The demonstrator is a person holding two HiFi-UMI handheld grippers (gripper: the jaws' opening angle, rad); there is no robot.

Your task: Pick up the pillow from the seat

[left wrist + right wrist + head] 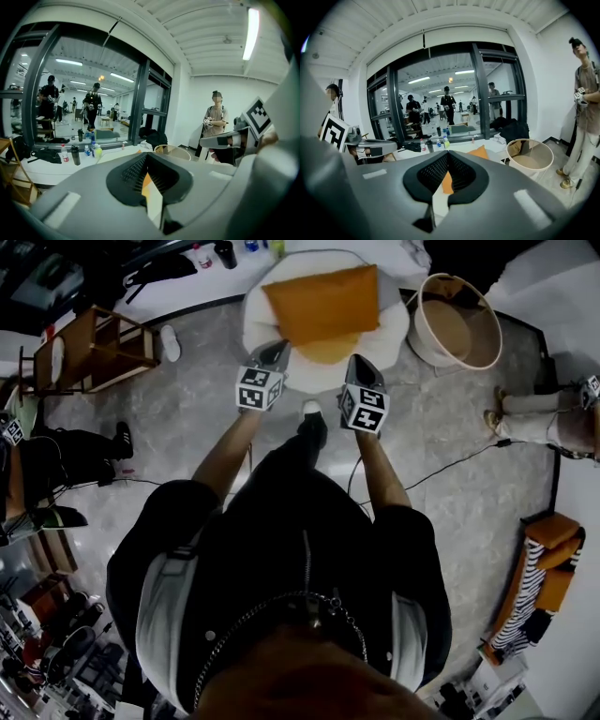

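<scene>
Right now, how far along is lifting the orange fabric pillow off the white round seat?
Done: left gripper and right gripper sit at the near edge of the orange pillow. In hand: nothing clearly; both are shut, pillow lying on the white seat. Left: grip and lift.

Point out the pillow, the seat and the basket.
pillow (323,301), head view, middle of its orange cover.
seat (394,326), head view, bare white right edge.
basket (448,329), head view, bare inside bottom.

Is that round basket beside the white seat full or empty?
Empty, as far as shows: the head view and the right gripper view both look into the basket and show only its bare bottom.
</scene>
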